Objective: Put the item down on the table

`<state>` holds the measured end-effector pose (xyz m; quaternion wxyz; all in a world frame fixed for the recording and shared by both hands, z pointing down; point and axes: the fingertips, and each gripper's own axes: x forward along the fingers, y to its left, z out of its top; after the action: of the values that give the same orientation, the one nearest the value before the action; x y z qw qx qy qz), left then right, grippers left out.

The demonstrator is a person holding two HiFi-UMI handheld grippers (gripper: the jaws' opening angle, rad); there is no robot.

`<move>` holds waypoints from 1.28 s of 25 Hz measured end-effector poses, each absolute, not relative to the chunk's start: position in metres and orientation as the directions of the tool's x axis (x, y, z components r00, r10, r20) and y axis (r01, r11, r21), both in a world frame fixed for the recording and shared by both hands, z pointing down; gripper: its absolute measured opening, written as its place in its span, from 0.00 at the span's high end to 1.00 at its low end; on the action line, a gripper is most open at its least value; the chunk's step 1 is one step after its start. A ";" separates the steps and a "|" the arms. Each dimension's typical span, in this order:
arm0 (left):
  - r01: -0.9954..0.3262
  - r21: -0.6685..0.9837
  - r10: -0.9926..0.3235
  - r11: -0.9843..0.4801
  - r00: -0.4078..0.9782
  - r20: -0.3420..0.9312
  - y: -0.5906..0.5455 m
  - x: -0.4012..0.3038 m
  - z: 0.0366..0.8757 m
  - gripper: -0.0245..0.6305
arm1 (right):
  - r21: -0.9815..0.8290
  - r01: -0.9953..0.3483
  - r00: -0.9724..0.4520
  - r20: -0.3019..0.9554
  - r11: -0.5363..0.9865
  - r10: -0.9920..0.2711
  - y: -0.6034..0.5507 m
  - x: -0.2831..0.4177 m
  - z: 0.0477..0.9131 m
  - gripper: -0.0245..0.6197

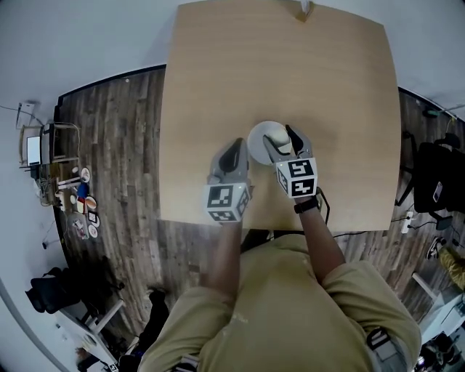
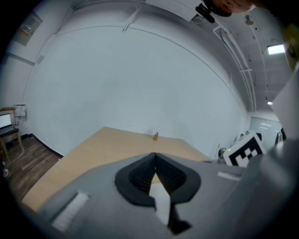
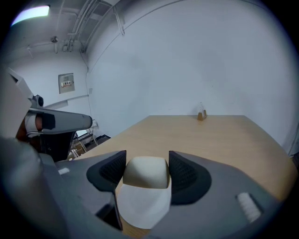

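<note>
A rounded white and cream item (image 3: 145, 173) sits between the pads of my right gripper (image 3: 146, 172), which is shut on it. From the head view it looks like a white round shape (image 1: 263, 141) over the front half of the wooden table (image 1: 218, 87), with the right gripper (image 1: 285, 141) clamped on its right side. I cannot tell whether it touches the tabletop. My left gripper (image 1: 234, 155) hovers just left of the item; in the left gripper view its jaws (image 2: 154, 158) meet at the tips with nothing between them.
A small brown object (image 1: 304, 10) stands at the table's far edge, also seen as a small brown object (image 3: 201, 114) from the right gripper. A shelf with clutter (image 1: 69, 190) stands on the wood floor at left, a black chair (image 1: 436, 182) at right.
</note>
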<state>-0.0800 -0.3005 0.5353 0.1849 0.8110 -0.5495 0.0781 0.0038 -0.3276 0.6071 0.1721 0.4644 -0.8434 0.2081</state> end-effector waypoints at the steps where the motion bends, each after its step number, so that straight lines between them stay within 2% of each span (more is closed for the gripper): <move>1: -0.922 0.218 -0.861 -0.320 0.379 0.341 -0.301 -0.080 0.541 0.96 | -0.198 -0.852 -0.514 0.492 0.485 -0.703 -0.331 0.003 0.616 0.51; 17: -0.940 0.248 -0.837 -0.233 0.324 0.441 -0.295 -0.098 0.601 0.96 | -0.150 -0.808 -0.540 0.576 0.570 -0.614 -0.331 -0.030 0.689 0.51; 22: -0.937 0.268 -0.842 -0.224 0.324 0.431 -0.291 -0.095 0.602 0.96 | -0.116 -0.816 -0.494 0.647 0.566 -0.580 -0.315 -0.024 0.710 0.51; 27: -0.934 0.286 -0.857 -0.215 0.321 0.403 -0.282 -0.096 0.594 0.96 | -0.032 -0.833 -0.377 0.764 0.553 -0.524 -0.302 -0.013 0.734 0.50; 32: -0.937 0.290 -0.883 -0.195 0.296 0.364 -0.260 -0.119 0.579 0.96 | -0.025 -0.839 -0.371 0.757 0.543 -0.538 -0.293 -0.019 0.724 0.48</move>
<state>-0.1188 -0.2603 0.5787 0.2326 0.7708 -0.5903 0.0579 -0.0193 -0.2927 0.7245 0.3605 0.4297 -0.8011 0.2088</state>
